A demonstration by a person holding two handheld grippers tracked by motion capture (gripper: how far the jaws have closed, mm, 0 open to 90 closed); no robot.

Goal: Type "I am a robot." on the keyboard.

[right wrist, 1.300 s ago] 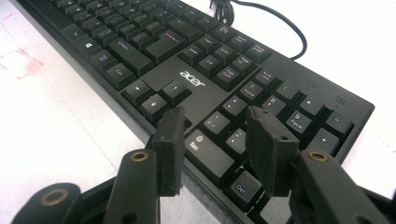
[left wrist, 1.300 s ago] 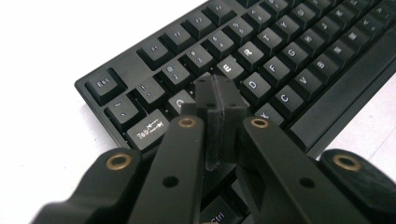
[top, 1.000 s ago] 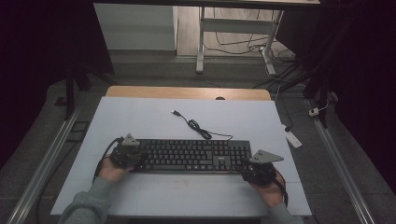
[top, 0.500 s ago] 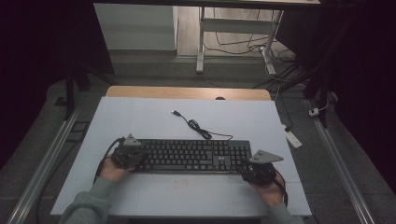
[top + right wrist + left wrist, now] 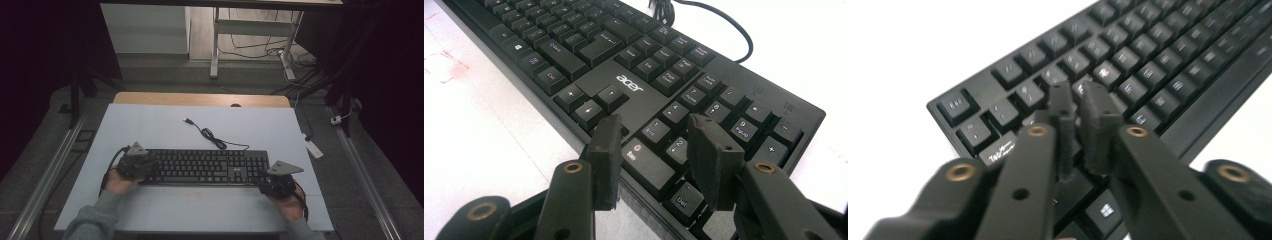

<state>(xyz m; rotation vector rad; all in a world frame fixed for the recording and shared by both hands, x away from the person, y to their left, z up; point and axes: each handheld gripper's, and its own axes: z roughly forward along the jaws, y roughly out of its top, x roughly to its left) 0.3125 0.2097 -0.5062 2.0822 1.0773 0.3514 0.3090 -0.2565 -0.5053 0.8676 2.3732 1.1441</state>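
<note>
A black Acer keyboard (image 5: 205, 167) lies across the near half of the white table (image 5: 150, 125), its cable (image 5: 212, 139) curling back to a loose USB plug (image 5: 187, 121). My left gripper (image 5: 137, 162) sits at the keyboard's left end. In the left gripper view its jaws stand almost together over the left-hand keys (image 5: 973, 132), with nothing between them; left gripper (image 5: 1075, 100). My right gripper (image 5: 277, 182) is at the right end, open, and its jaws straddle the number pad's front edge (image 5: 649, 160); right gripper (image 5: 656, 132).
Behind the white sheet runs a strip of wooden tabletop (image 5: 200, 98). A white adaptor (image 5: 314, 148) lies on the floor off the right edge, beside a metal rail (image 5: 365, 180). A faint red mark (image 5: 192, 196) shows on the sheet in front of the keyboard.
</note>
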